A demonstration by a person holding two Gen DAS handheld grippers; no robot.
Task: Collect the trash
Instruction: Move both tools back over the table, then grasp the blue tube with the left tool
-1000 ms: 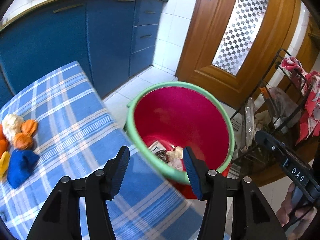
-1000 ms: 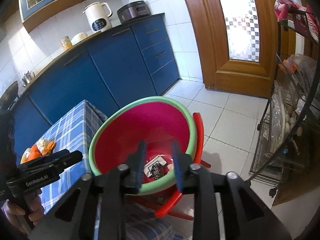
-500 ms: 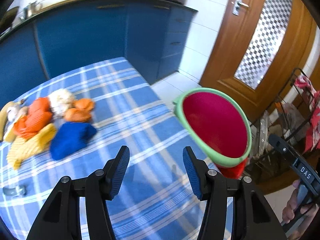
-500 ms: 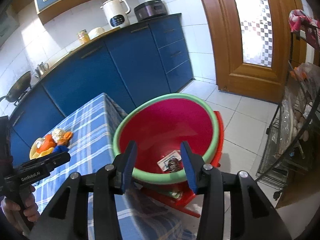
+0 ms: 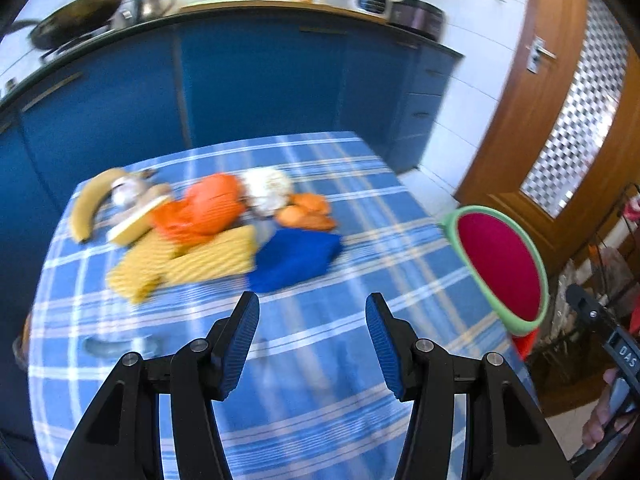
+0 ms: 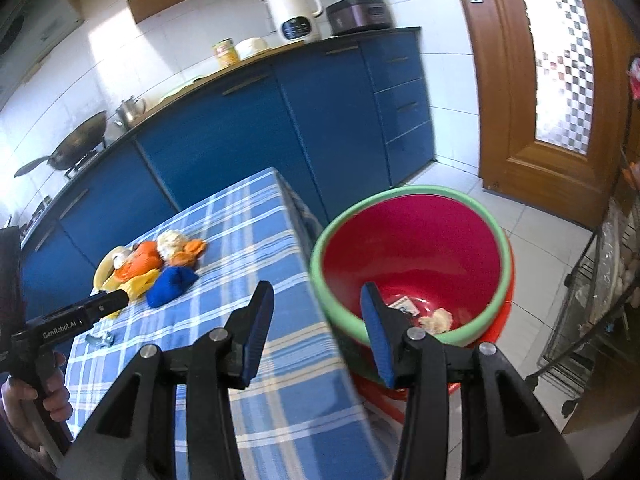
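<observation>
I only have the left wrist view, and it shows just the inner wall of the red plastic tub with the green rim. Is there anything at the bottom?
Observer: Yes. The right wrist view looks into the red plastic tub with the green rim. A crumpled pale wad lies at the bottom, with a small printed card beside it.
Operator: And the right claw? I only see part of its body.
Observer: The right claw is open with nothing between its blue pads. It is over the edge of the blue checked tablecloth, next to the tub.
</observation>
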